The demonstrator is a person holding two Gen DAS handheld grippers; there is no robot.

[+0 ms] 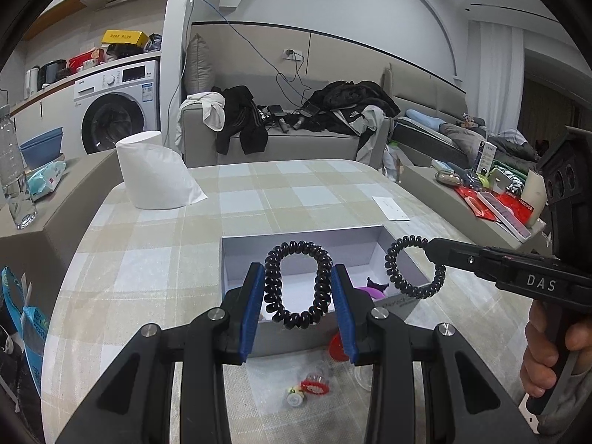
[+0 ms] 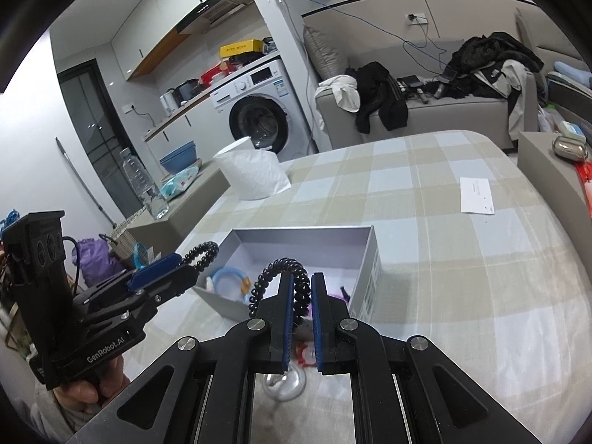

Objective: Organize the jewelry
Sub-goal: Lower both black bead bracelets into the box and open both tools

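Each gripper pinches a black coiled hair tie above the open grey box (image 1: 307, 238) on the counter: the left gripper (image 1: 298, 296) squeezes the left coil (image 1: 298, 285) and the right gripper (image 2: 300, 318), nearly closed, nips the right coil (image 1: 414, 266) by one strand, so either springy loop could slip free and bounce past the box.

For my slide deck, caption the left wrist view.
Both grippers' jaws hold black spiral hair ties above an open grey box.

Open box (image 1: 303, 244) sitting on table (image 1: 303, 192), near edge. Two coil bands (image 1: 298, 285) (image 1: 414, 270) hanging over it, side by side. Tissue roll (image 1: 151, 170) standing far left; paper slip (image 1: 390, 208) lying far right. Small trinkets (image 1: 309, 388) lying nearer than box.
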